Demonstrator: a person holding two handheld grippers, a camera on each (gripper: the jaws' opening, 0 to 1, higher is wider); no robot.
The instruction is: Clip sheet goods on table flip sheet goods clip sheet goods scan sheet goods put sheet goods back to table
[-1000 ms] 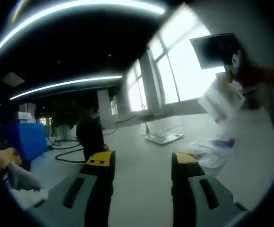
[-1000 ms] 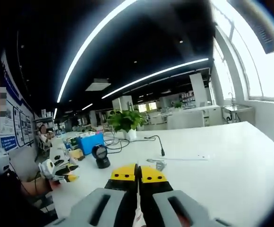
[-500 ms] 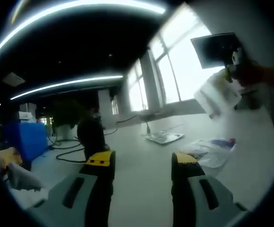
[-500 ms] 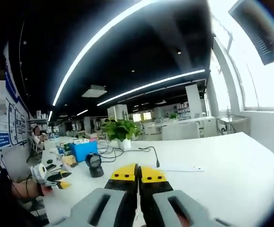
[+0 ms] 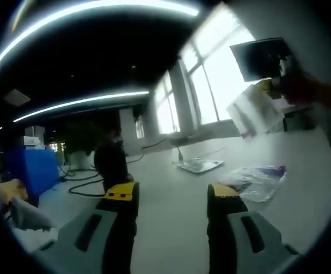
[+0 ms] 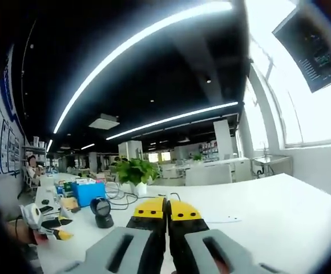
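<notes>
In the left gripper view, the right gripper comes in at the upper right, shut on a white sheet packet that hangs in the air above the white table. My left gripper stands open over the table with nothing between its yellow-tipped jaws. A black scanner stands on the table beyond the left jaw. In the right gripper view, the right gripper has its jaws pressed together, the scanner sits at the left, and the left gripper is low at the far left.
Clear plastic bags lie on the table at the right, and a flat silvery sheet lies farther back. A blue box, cables and a potted plant stand near the scanner. A dark monitor hangs high.
The right gripper has lifted and shifted the white packet up and to the left in the left gripper view. The right gripper view has tilted upward. The left gripper has stayed still.
</notes>
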